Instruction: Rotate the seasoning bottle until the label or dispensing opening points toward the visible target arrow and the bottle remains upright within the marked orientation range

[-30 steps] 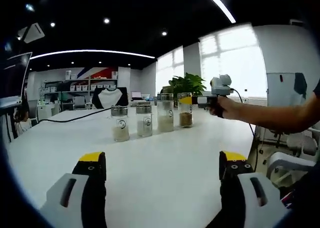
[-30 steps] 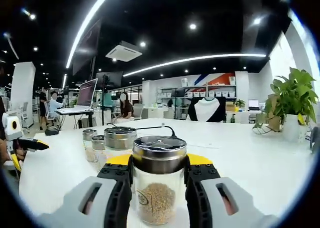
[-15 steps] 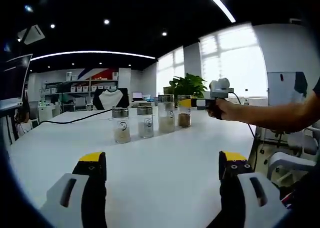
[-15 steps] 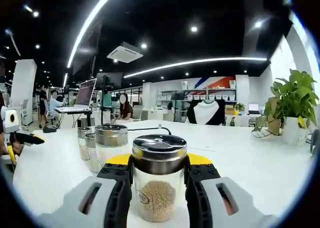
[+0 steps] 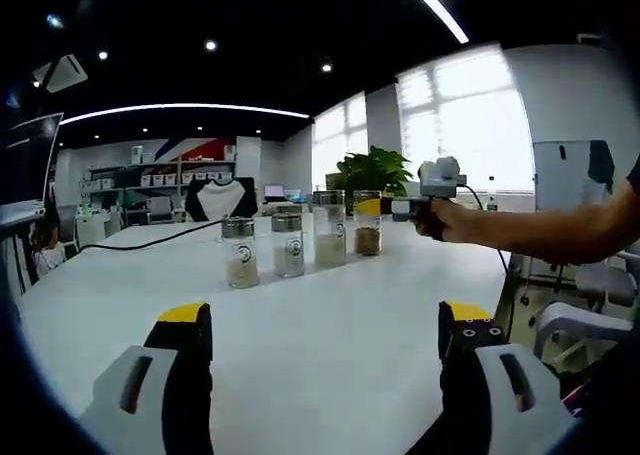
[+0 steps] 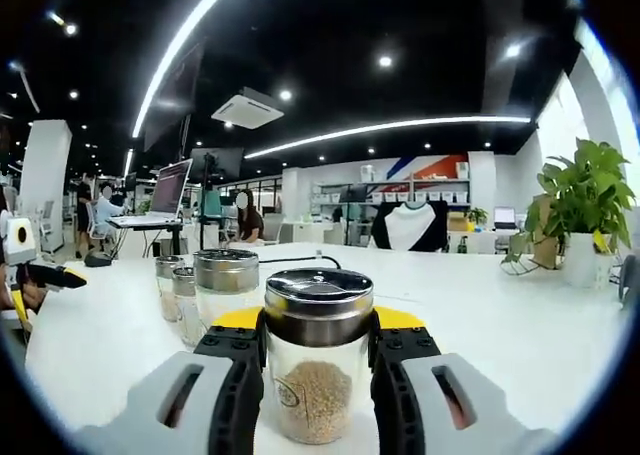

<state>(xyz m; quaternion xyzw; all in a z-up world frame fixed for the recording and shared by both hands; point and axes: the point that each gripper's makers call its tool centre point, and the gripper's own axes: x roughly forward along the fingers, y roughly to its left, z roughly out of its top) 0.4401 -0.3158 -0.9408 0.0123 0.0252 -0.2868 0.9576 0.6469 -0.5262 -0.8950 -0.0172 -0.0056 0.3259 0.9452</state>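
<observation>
Your right gripper (image 6: 318, 360) is closing on the seasoning bottle (image 6: 318, 360), its two jaws pressing the glass from either side just under the metal lid (image 6: 319, 295). The bottle is standing upright on the white table (image 6: 520, 325), holding brown grains in its lower part, with a small round mark showing low on the glass toward you. In the left gripper view you are seeing the same bottle (image 5: 368, 222) at the right end of a row, with your right gripper (image 5: 378, 206) reaching in from the right and your hand (image 5: 437, 218) wrapping its handle.

Your left gripper (image 5: 325, 340) is hanging wide open above the near part of the table (image 5: 330, 305), gripping nothing, its yellow-tipped jaws standing well apart. In the right gripper view it is showing at the far left edge (image 6: 45, 275).

Three more jars are lining up beside the held bottle: a tall jar (image 5: 329, 229) just beside it, then a middle jar (image 5: 288, 244), then an end jar (image 5: 239, 252), all with pale contents. A black cable (image 5: 140, 237) is trailing across the table behind them. A potted plant (image 6: 580, 210) is sitting at the table's far edge, and people are sitting at desks in the background.
</observation>
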